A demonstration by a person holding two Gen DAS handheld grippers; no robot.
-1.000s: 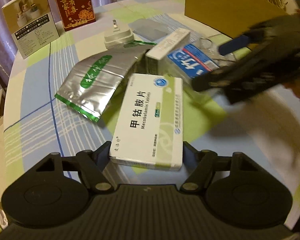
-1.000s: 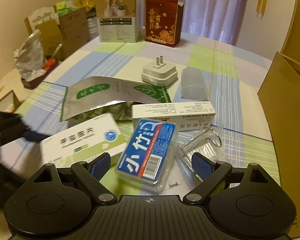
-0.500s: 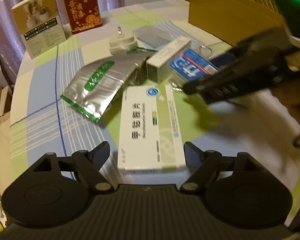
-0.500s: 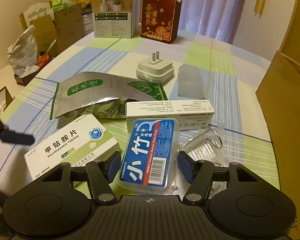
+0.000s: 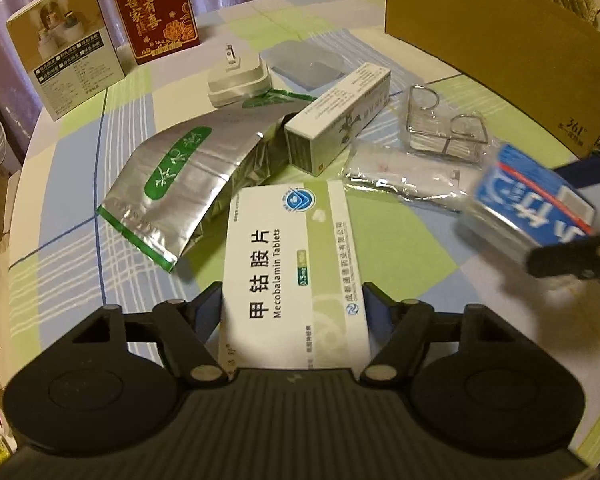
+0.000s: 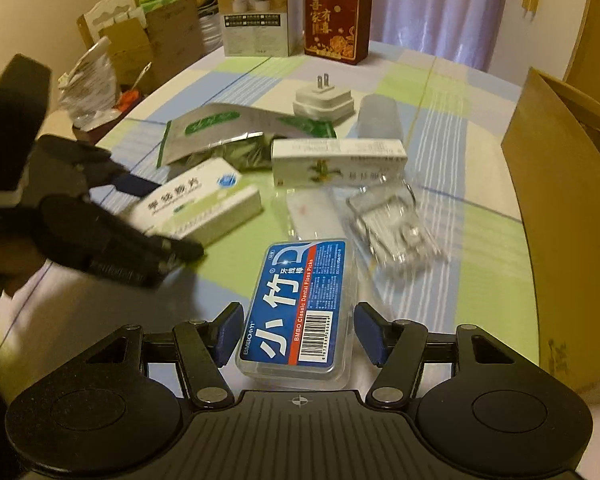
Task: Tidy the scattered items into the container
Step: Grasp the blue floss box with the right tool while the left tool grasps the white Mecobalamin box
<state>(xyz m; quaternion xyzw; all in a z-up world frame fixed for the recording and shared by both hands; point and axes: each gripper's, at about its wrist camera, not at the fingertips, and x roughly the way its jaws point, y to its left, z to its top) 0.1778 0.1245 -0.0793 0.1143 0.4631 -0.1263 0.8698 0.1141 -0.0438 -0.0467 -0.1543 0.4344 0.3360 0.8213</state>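
Observation:
My left gripper is shut on the near end of a white and green tablet box, its pads pressing both long sides. In the right wrist view that left gripper shows blurred at the left with the tablet box. My right gripper is shut on a clear floss-pick case with a blue label. The left wrist view shows this case held off the table at the far right. The brown cardboard container stands at the table's right side.
On the checked tablecloth lie a silver tea pouch, a long white carton, a white plug adapter, a clear plastic lid, a wire rack and a clear bag. A red box and a beige box stand at the back.
Both grippers have closed from open onto their items. The right one has drawn the floss case away from the pile, uncovering the clear bag and wire rack.

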